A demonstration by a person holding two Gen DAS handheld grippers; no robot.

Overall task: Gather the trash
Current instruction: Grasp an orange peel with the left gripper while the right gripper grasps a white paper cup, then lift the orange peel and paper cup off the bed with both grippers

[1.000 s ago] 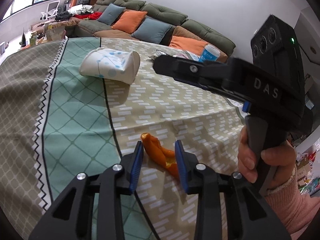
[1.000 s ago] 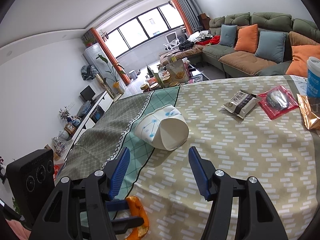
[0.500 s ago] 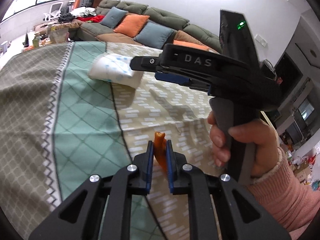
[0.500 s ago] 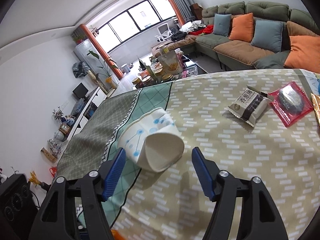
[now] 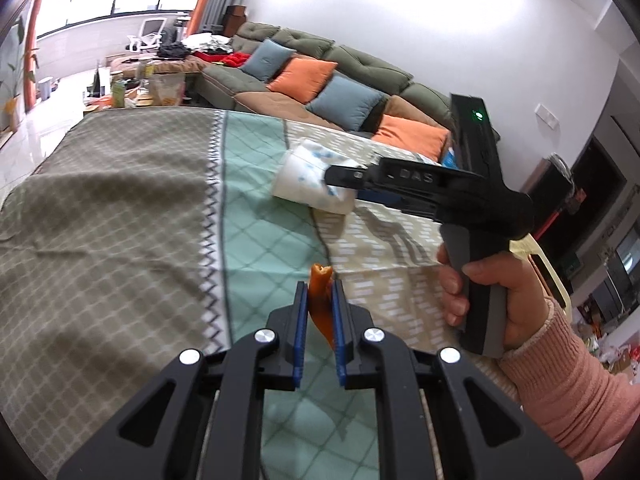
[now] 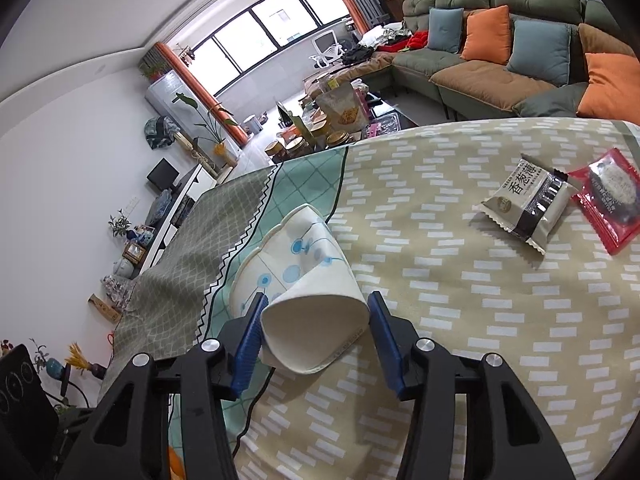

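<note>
A big green sofa with orange and blue pillows sits at two o'clock. Bright windows shine at twelve o'clock. White walls stand around, and a low white shelf waits at nine o'clock.

Patterned tablecloth spreads wide, green sofa behind with orange and blue cushions, bright window beyond.
</note>
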